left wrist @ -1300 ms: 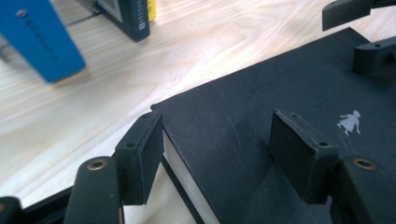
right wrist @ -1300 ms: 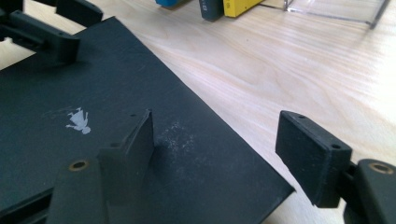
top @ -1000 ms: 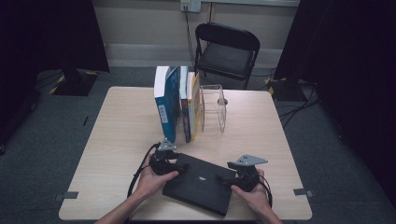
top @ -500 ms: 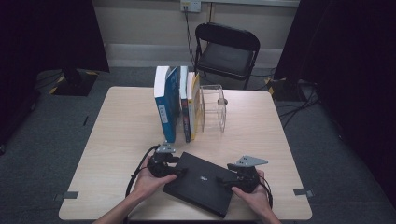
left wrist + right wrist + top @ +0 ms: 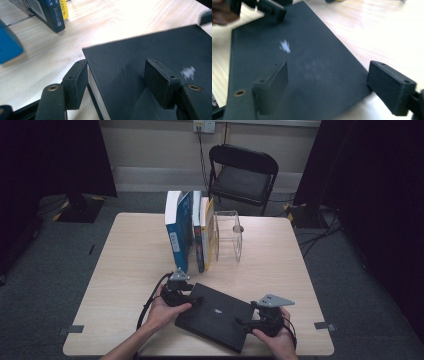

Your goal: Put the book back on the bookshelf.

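A black hardcover book (image 5: pixel 215 316) lies flat and askew near the front edge of the wooden table (image 5: pixel 125 265), between the two hand-held grippers. The left gripper (image 5: pixel 192 301) meets the book's upper-left corner; in the left gripper view one jaw stands against the page edge and the other sits over the black cover (image 5: pixel 155 65) — the corner lies between the jaws, though whether the pads press on it cannot be told. The right gripper (image 5: pixel 245 322) lies at the book's lower-right end; its jaws have just been opening, and in the right gripper view they stand wide — one over the cover (image 5: pixel 294 57), the other clear of the book's edge, gripping nothing. A small white mark (image 5: pixel 284 46) sits mid-cover. Farther back, a row of upright books (image 5: pixel 190 232) stands at the table's middle; the blue book (image 5: pixel 177 232) at the left, the yellow-edged book (image 5: pixel 207 232) at the right; just beside them stands a clear acrylic holder (image 5: pixel 231 235). A black folding chair (image 5: pixel 242 175) stands beyond the table.
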`<action>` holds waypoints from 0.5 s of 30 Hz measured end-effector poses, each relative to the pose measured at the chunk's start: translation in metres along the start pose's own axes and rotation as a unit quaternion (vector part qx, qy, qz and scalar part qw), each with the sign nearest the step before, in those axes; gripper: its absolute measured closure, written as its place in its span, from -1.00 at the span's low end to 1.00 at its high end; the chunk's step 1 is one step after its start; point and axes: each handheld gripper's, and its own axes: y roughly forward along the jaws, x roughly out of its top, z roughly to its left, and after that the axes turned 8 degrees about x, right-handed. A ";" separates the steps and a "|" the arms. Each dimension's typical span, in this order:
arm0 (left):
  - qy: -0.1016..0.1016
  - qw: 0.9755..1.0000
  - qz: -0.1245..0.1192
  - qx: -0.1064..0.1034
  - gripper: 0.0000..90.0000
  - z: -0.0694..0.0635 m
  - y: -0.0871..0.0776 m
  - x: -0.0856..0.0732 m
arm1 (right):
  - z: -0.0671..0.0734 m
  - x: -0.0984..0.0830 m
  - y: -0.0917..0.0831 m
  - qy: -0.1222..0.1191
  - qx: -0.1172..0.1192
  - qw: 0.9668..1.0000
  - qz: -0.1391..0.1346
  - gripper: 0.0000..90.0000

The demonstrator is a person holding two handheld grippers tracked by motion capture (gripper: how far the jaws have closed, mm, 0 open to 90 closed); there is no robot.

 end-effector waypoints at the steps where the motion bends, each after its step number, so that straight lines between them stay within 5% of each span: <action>1: 0.001 1.000 -0.003 0.003 -0.16 0.000 0.002 0.002 | 0.000 -0.004 -0.004 0.000 -0.003 1.000 -0.003 -0.62; 5: -0.001 1.000 -0.005 0.006 -0.13 0.001 0.004 0.003 | -0.003 -0.018 -0.014 0.025 -0.009 1.000 0.016 -0.52; 6: 0.004 1.000 -0.007 0.008 -0.11 0.000 0.003 0.003 | -0.004 -0.019 -0.016 0.035 -0.006 0.999 0.013 -0.38; 7: 0.003 1.000 -0.005 0.007 -0.07 0.000 0.002 0.002 | -0.006 -0.018 -0.021 0.032 -0.029 0.999 -0.001 -0.07; 13: 0.001 1.000 -0.010 0.004 -0.04 0.001 0.000 0.000 | -0.020 -0.021 -0.025 0.053 -0.092 0.994 0.010 0.09; 15: 0.003 1.000 -0.009 0.006 -0.03 0.001 -0.001 -0.001 | -0.023 -0.023 -0.024 0.061 -0.091 0.994 0.022 0.09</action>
